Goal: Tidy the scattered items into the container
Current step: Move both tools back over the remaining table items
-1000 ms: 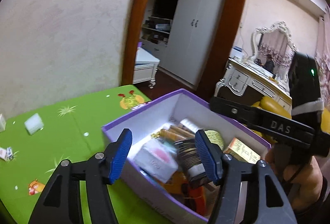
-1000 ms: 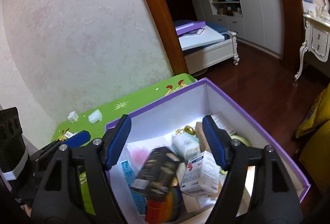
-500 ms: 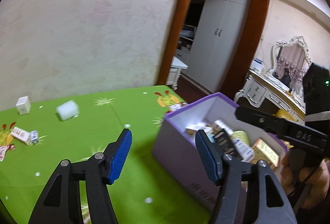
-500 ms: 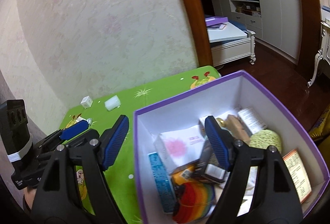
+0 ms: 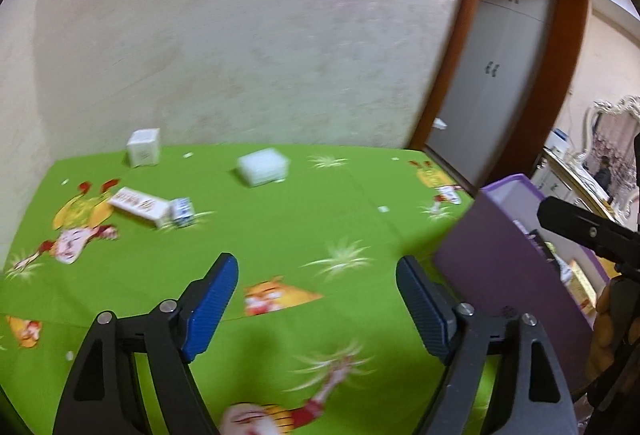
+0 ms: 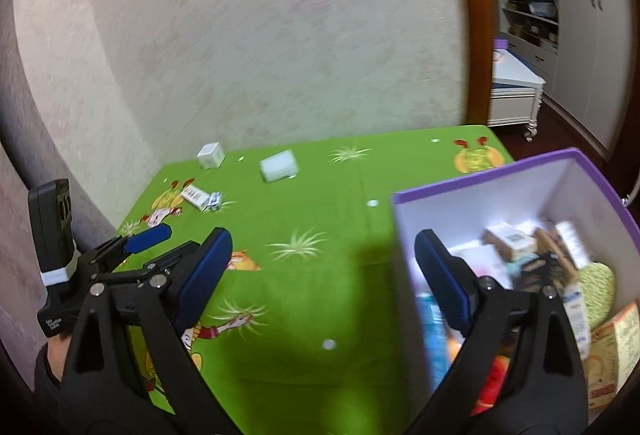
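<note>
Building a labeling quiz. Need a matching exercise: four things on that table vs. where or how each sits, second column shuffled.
Column 1:
1. white cube box
2. purple box
3. flat red-and-white packet
4. left tool

Column 2:
A. lying flat beside a small blue-and-white box
B. open, empty, above the green tablecloth
C. far edge of the table, close to the wall
D. at the table's right end, already holding items

Pairs: 1-C, 2-D, 3-A, 4-B

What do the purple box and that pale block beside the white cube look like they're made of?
Purple box: likely matte cardboard, with thin flat walls and a white inside. Pale block: blurred; possibly translucent plastic, cannot confirm. White cube: looks like a small paper carton.
</note>
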{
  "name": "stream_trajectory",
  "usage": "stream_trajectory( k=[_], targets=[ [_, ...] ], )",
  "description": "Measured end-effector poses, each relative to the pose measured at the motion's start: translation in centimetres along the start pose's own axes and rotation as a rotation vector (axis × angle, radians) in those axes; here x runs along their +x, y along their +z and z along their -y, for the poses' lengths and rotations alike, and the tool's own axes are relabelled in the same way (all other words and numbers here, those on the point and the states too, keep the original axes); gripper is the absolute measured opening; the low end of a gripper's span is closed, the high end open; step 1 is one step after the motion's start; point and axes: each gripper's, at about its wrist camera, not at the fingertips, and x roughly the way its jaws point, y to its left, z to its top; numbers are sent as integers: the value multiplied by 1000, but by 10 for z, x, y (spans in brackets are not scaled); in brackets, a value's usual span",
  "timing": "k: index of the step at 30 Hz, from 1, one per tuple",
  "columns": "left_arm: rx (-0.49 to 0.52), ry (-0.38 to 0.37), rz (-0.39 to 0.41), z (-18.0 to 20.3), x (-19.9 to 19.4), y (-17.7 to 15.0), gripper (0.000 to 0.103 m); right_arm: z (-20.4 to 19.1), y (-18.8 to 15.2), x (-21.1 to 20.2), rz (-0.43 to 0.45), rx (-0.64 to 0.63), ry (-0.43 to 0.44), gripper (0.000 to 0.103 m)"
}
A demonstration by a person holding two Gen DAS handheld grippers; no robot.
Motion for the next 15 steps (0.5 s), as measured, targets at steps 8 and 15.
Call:
stream_trajectory(
  k=[8,15],
  targets=[
    [3,73,-62,-58,12,-5,86,-42,1,47,-26,-72,3,98],
    [11,111,-111,-102,34,2,86,-63,3,90,-31,-118,-14,98]
  ],
)
